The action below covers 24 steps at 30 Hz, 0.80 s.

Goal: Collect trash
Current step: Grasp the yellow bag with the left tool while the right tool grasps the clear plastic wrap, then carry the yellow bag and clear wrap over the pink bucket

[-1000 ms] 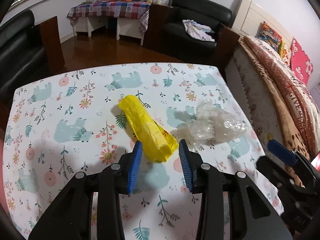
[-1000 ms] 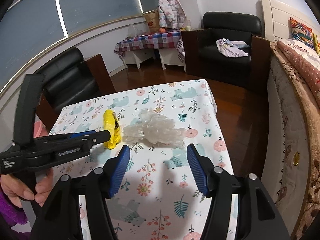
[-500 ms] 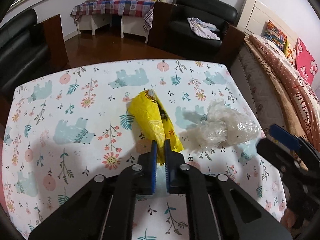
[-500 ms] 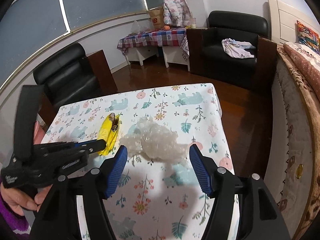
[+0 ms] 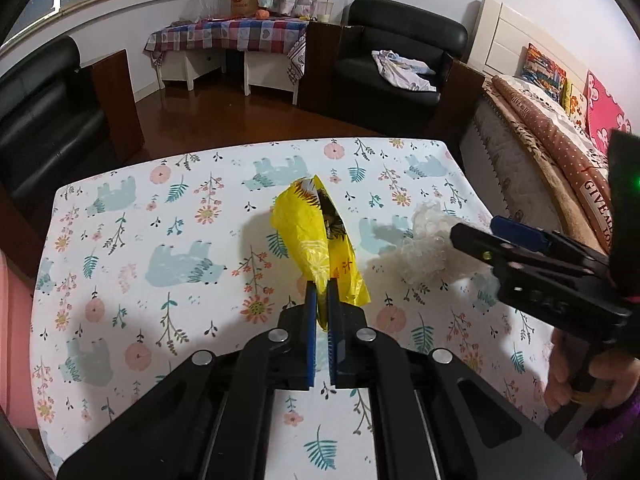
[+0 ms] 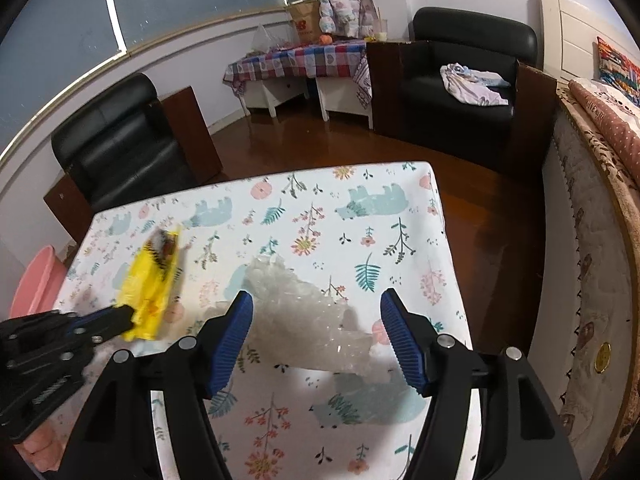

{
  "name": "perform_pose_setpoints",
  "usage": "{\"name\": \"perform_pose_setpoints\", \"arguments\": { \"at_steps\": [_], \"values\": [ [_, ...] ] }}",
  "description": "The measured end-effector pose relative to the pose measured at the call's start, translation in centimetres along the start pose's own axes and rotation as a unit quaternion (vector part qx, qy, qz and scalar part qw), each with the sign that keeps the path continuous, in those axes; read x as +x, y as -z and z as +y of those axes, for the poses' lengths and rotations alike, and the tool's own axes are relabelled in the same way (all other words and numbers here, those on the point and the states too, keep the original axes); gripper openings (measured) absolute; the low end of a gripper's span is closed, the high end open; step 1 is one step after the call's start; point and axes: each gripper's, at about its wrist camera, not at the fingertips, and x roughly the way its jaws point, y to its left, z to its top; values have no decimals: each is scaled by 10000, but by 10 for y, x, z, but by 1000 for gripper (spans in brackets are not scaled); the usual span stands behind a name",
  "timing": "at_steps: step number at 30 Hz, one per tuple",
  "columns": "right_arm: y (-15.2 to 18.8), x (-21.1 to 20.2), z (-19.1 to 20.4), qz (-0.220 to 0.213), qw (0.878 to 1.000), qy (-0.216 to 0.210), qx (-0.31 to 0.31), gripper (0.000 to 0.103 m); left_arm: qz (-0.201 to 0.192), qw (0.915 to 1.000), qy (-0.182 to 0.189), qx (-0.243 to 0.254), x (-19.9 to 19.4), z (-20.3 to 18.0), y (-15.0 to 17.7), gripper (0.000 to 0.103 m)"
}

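Yellow wrapper [image 5: 316, 240] pinched at near end by closed left tool [image 5: 322, 300]; clear plastic wad [image 6: 304, 316], just right of wrapper on tabletop [image 6: 400, 216], between opening right tool [image 6: 316, 340] fingers, ungripped; lower, centre, then close.

Crumpled yellow wrapper [image 5: 316, 240] raised off tablecloth, clear plastic wad [image 6: 304, 320] lying beside

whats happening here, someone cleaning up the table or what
A person is picking trash off a table with a floral tablecloth, using a handheld gripper in each hand. The left gripper is shut on the near end of a yellow wrapper. The right gripper has its jaws opening, with a crumpled clear plastic wad lying on the cloth between them, not yet gripped.
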Motion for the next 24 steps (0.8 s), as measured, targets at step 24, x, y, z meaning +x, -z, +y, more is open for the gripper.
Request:
{"name": "perform_pose_setpoints", "arguments": {
  "at_steps": [24],
  "values": [
    [16, -42, 20, -112, 9968, -657, 435, 46, -400, 9991, 76, -90, -48, 23, 15, 4]
  ]
}}
